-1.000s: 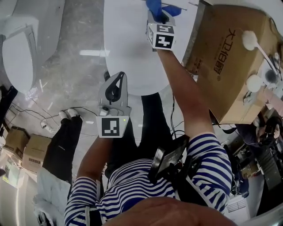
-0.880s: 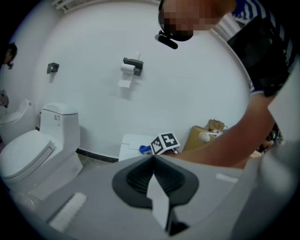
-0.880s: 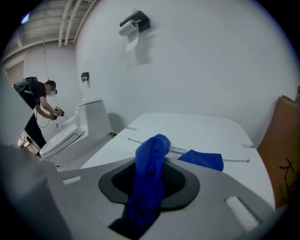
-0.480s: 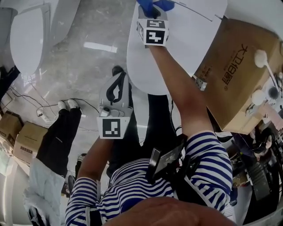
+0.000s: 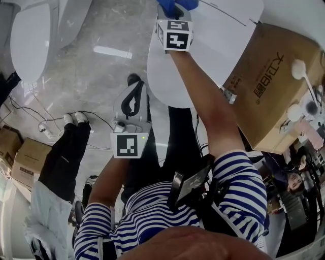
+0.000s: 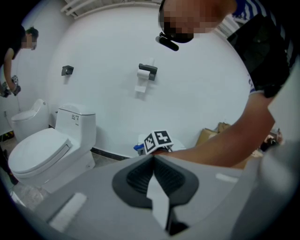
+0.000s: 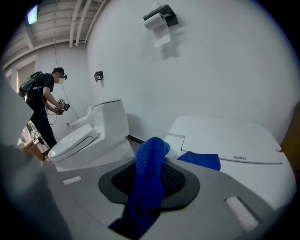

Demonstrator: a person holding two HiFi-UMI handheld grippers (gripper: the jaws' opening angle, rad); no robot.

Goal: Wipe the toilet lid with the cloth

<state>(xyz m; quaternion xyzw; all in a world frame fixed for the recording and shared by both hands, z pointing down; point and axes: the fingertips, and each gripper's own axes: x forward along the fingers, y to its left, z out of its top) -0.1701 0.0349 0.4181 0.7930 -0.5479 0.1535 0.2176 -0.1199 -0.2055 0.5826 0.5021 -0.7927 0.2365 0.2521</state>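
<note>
In the head view the white toilet lid point(image 5: 213, 45) lies at the top. My right gripper point(image 5: 175, 12) reaches over its far left part, shut on the blue cloth point(image 5: 187, 5). In the right gripper view the cloth point(image 7: 149, 183) is bunched between the jaws, and its free end point(image 7: 200, 160) lies on the lid point(image 7: 229, 136). My left gripper point(image 5: 135, 89) hangs shut and empty over the floor in front of the toilet. In the left gripper view its jaws point(image 6: 153, 159) meet with nothing between them.
A large cardboard box point(image 5: 269, 81) stands right of the toilet, with brushes behind it. A second toilet point(image 5: 30, 40) is at the upper left, also seen in the right gripper view point(image 7: 89, 136). A person point(image 7: 44, 103) stands beyond it. Cables point(image 5: 45, 127) lie on the floor.
My right gripper with the cloth has slid leftward across the lid over the last second. The left gripper has stayed where it was, still shut.
</note>
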